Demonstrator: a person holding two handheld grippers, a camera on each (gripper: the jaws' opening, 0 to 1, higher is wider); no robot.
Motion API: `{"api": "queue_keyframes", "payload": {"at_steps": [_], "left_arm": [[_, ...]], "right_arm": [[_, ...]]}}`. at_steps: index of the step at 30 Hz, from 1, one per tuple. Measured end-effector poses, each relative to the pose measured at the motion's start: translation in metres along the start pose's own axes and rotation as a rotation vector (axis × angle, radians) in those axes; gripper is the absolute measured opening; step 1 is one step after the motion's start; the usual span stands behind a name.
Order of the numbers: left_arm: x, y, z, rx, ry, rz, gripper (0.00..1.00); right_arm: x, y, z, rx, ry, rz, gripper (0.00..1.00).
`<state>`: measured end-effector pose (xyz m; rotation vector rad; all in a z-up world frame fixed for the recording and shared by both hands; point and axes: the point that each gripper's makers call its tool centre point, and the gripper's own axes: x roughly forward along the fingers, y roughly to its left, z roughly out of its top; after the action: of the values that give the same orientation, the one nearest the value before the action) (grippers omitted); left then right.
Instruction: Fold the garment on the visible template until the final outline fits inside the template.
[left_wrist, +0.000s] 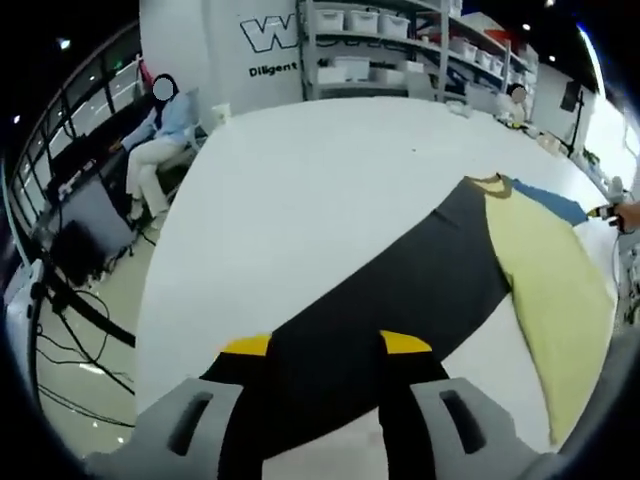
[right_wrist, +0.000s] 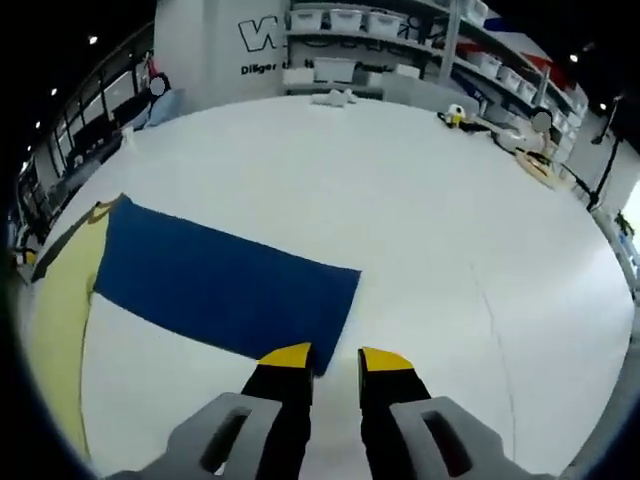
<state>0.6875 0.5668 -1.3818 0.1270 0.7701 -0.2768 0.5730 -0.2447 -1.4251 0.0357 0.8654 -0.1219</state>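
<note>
A colour-block garment lies flat on the white table (left_wrist: 300, 180). It has a black sleeve (left_wrist: 400, 290), a pale yellow body (left_wrist: 550, 290) and a blue sleeve (left_wrist: 550, 200). My left gripper (left_wrist: 326, 345) is open at the end of the black sleeve, and the dark cloth runs between its wide-set jaws. The right gripper view looks along the blue sleeve (right_wrist: 220, 285) to the yellow body (right_wrist: 55, 310). My right gripper (right_wrist: 336, 357) is open at the blue sleeve's near corner. Its left fingertip (right_wrist: 287, 355) is at the cloth edge, with bare table between the jaws.
Beyond the table's far-left edge, a person (left_wrist: 160, 140) sits on a chair. Shelves with white bins (left_wrist: 380, 40) stand at the back wall. Cables and dark equipment (left_wrist: 80, 250) lie on the floor left of the table. Small items (right_wrist: 460, 118) rest at the far edge.
</note>
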Motion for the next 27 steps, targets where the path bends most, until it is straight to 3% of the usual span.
{"api": "queue_keyframes", "payload": {"at_steps": [4,5,13,15,19,21,22,27], "left_arm": [[-0.005,-0.02,0.02,-0.021,-0.1,-0.06,0.48],[-0.006,-0.025,0.02,-0.012,-0.102,-0.069,0.49],[-0.018,-0.1,0.043,0.065,-0.249,-0.258,0.6],[-0.02,-0.115,0.041,0.073,-0.252,-0.292,0.62],[-0.025,-0.158,0.035,0.115,-0.26,-0.393,0.62],[-0.027,-0.169,0.032,0.13,-0.259,-0.418,0.64],[-0.03,-0.187,0.026,0.145,-0.253,-0.452,0.64],[-0.035,-0.229,0.004,0.193,-0.223,-0.542,0.7]], "right_arm": [[-0.002,0.009,-0.002,0.04,-0.023,0.016,0.13],[-0.003,0.01,-0.003,0.043,-0.025,0.018,0.13],[0.002,0.016,-0.003,0.095,-0.052,0.016,0.14],[0.004,0.014,-0.001,0.125,-0.065,0.006,0.14],[0.007,0.016,0.002,0.113,-0.07,-0.007,0.07],[0.008,0.018,0.003,0.103,-0.07,-0.015,0.04],[0.008,0.017,0.003,0.094,-0.068,-0.018,0.03],[0.009,0.018,0.005,0.058,-0.047,-0.021,0.0]]}}
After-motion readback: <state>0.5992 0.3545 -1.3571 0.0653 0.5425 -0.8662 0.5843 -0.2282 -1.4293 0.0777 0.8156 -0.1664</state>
